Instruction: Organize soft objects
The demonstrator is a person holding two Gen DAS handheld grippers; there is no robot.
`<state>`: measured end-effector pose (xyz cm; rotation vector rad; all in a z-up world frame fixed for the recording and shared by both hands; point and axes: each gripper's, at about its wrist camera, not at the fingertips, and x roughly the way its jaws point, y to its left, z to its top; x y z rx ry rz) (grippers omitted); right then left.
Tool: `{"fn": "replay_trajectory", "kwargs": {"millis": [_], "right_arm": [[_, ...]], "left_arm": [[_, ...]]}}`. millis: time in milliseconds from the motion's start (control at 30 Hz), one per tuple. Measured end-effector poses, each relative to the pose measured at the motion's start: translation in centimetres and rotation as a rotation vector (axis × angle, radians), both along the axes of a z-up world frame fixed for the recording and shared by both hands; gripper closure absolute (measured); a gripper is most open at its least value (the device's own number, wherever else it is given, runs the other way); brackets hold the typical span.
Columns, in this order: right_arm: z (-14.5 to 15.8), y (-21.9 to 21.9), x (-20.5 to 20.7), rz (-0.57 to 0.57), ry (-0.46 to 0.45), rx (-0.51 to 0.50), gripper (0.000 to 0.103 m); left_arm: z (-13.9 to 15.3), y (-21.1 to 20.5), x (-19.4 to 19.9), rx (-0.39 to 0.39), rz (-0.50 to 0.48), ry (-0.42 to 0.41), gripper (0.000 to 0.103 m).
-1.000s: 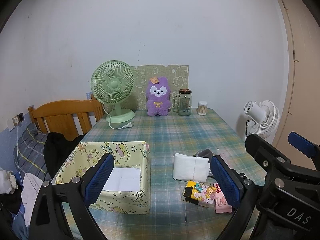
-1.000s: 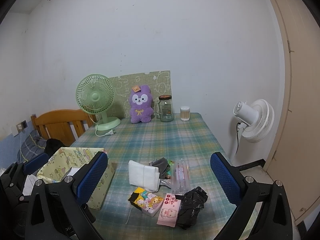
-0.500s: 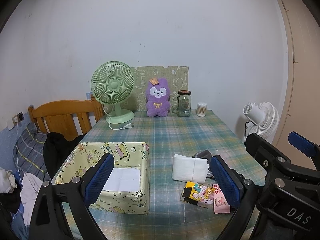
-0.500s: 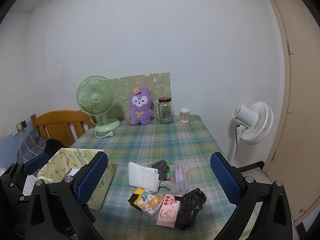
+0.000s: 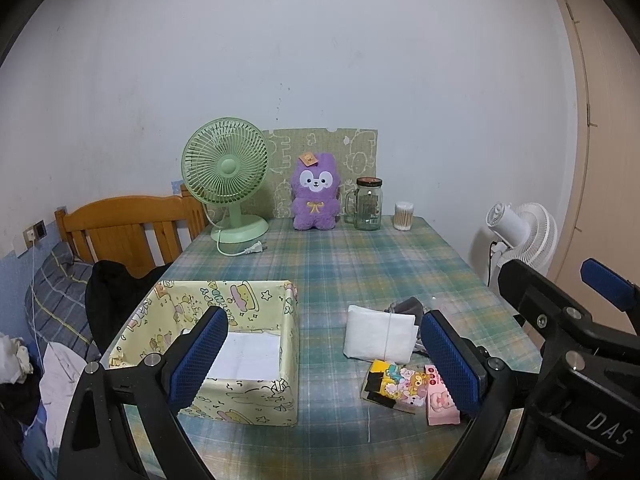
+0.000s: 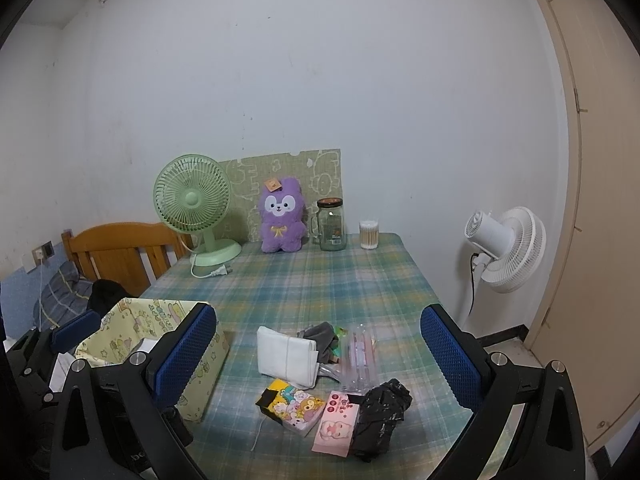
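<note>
Indoors, plaid-clothed table against white wall, wooden headboard beside it, both grippers' fingers apart, empty.

Plaid-covered table carries yellow box, white folded cloth, green fan, purple plush, jar

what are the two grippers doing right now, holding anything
Left gripper: open, holding nothing.
Right gripper: open, holding nothing.
</note>
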<state>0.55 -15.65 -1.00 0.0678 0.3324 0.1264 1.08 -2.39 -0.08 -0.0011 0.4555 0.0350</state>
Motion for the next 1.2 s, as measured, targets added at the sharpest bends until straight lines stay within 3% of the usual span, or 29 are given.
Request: {"fn": "replay_trajectory", "kwargs": {"millis": [733,1200], "right_arm": [[-0.4,-0.3,0.0,0.02,0.009,0.008,0.003],[-1.7,-1.4,0.9,0.006,0.037,-0.002,0.006]], "left_arm": [[-0.1,0.6,-0.3,-0.005,-0.003,-0.026,0.005],[-1.6,-1.3,0.5,-0.007,-0.043,-0.013,0.01]]}}
